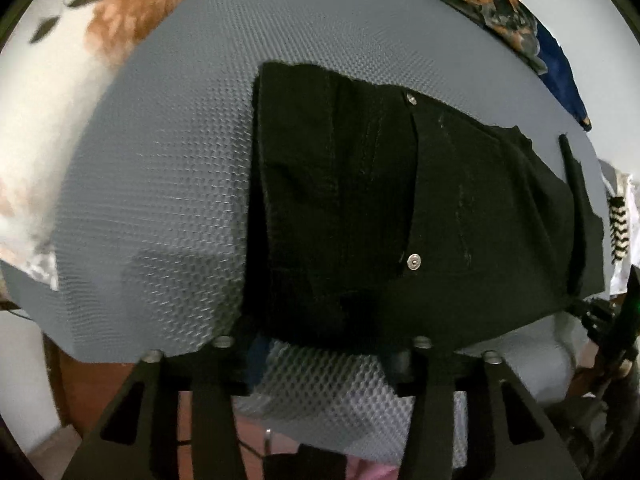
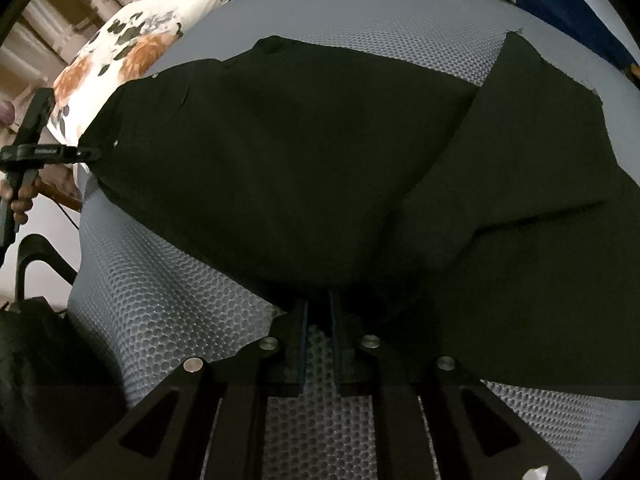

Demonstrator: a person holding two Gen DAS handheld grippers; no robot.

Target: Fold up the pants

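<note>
Two grippers meet black cotton pants [image 1: 400,208] on grey mesh mat [image 1: 160,180]: left gripper [image 1: 324,364] half-spread, right gripper [image 2: 319,308] pinching near hem.

Dim indoor light, heavy fisheye curvature, blurred edges, dark vignetted corners.

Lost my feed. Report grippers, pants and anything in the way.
Left gripper open at the pants' near edge. Right gripper nearly shut at a fold, grip unclear. Pants half-folded on grey mat. Nothing blocking.
</note>
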